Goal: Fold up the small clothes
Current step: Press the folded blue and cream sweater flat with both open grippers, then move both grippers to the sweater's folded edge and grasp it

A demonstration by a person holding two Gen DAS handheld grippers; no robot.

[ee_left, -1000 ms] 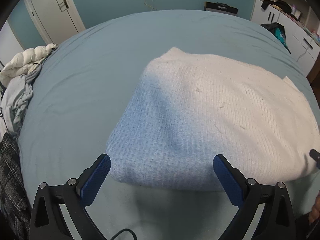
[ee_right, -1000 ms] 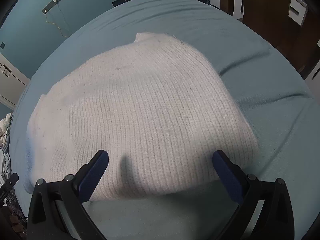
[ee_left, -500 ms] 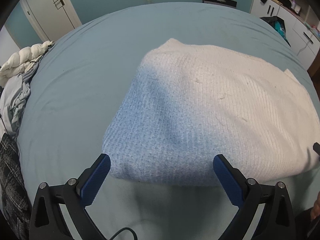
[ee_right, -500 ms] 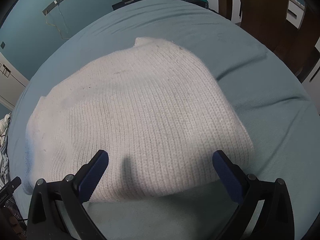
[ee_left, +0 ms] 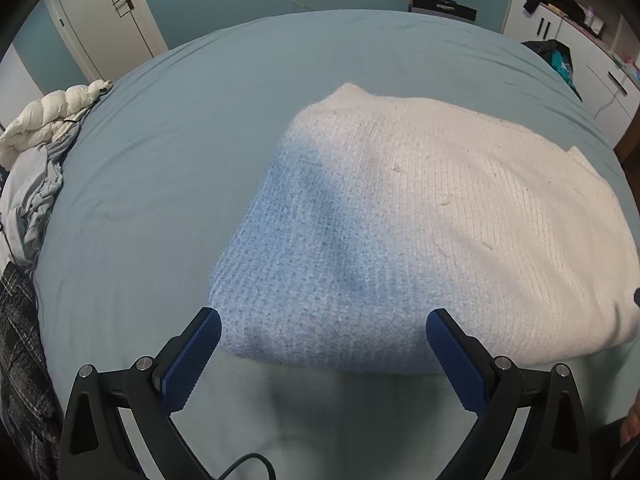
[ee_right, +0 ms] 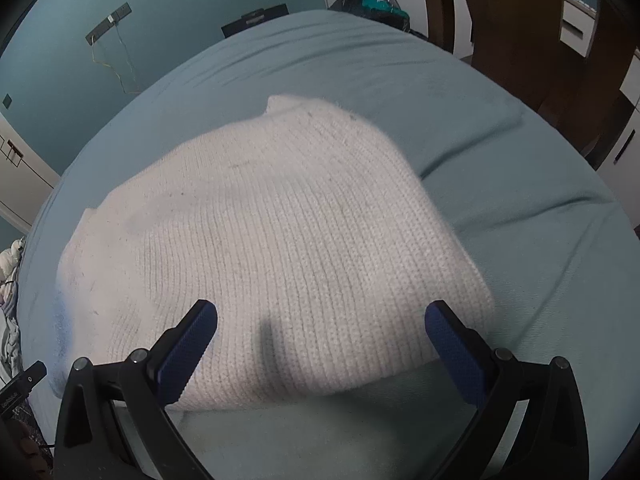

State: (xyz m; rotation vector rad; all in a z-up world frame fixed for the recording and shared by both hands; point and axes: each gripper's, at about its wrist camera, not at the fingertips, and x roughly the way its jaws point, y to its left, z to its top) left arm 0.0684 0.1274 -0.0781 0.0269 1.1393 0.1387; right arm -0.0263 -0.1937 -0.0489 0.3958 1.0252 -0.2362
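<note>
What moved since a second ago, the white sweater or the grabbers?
Both grabbers pulled back a little: the white sweater now sits slightly farther from the left gripper and the right gripper. Nothing was grabbed or dropped. The sweater stays folded on the blue bed, and both grippers stay open.

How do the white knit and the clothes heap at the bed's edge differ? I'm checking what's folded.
The white knit lies flat, folded, mid-bed; the clothes heap is crumpled at the edge. The knit is one piece; the heap mixes several fabrics. Both rest on the blue sheet.
</note>
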